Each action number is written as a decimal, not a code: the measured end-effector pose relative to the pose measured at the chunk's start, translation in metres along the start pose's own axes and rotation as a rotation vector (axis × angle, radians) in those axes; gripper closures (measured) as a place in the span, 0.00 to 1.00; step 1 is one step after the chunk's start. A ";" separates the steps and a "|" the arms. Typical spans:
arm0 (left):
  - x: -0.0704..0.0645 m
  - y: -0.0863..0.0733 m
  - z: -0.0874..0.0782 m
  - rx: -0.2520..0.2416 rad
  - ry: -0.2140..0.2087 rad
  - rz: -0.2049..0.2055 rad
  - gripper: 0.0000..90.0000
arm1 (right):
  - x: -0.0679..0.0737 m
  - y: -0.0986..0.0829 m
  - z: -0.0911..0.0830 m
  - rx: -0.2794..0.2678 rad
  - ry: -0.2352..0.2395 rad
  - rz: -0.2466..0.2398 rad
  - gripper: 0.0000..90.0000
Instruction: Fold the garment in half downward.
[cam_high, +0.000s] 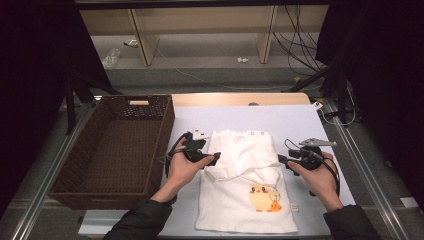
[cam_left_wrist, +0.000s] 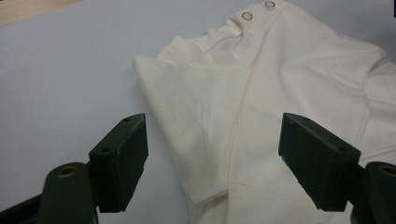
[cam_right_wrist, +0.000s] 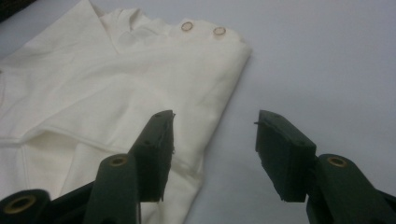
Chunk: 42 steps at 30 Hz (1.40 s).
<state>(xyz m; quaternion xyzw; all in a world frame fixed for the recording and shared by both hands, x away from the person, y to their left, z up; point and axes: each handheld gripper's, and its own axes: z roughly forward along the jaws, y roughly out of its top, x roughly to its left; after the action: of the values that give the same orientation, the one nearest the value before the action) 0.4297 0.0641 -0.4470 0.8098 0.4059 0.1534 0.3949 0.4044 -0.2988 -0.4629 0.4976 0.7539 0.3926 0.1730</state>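
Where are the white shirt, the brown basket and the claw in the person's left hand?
white shirt (cam_high: 245, 210): high view, plain cloth below the chick print.
brown basket (cam_high: 169, 125): high view, its right wall.
left claw (cam_left_wrist: 212, 158): left gripper view, midway between its two open black tips.

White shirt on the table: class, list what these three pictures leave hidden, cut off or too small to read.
- The white shirt: its underside, hidden against the table in all views.
- Small tag by the hem: too small to read in the high view.
- Hem and duck print: cut off by the bottom edge in both gripper views.
- Basket: its near inner wall, hidden by its own rim, high view.
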 end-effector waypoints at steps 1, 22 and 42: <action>0.001 0.000 0.000 0.000 -0.001 -0.001 0.27 | 0.000 0.001 0.001 0.000 0.000 0.001 0.52; 0.021 0.030 0.035 0.017 0.064 -0.028 0.44 | -0.004 0.032 0.032 0.005 -0.029 -0.006 0.56; 0.041 0.035 0.097 0.112 0.086 -0.099 0.50 | -0.020 0.047 0.091 0.082 -0.084 0.036 0.53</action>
<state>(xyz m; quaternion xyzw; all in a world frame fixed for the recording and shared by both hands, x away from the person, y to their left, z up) 0.5288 0.0337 -0.4856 0.8024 0.4698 0.1453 0.3381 0.5020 -0.2692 -0.4871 0.5338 0.7522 0.3433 0.1771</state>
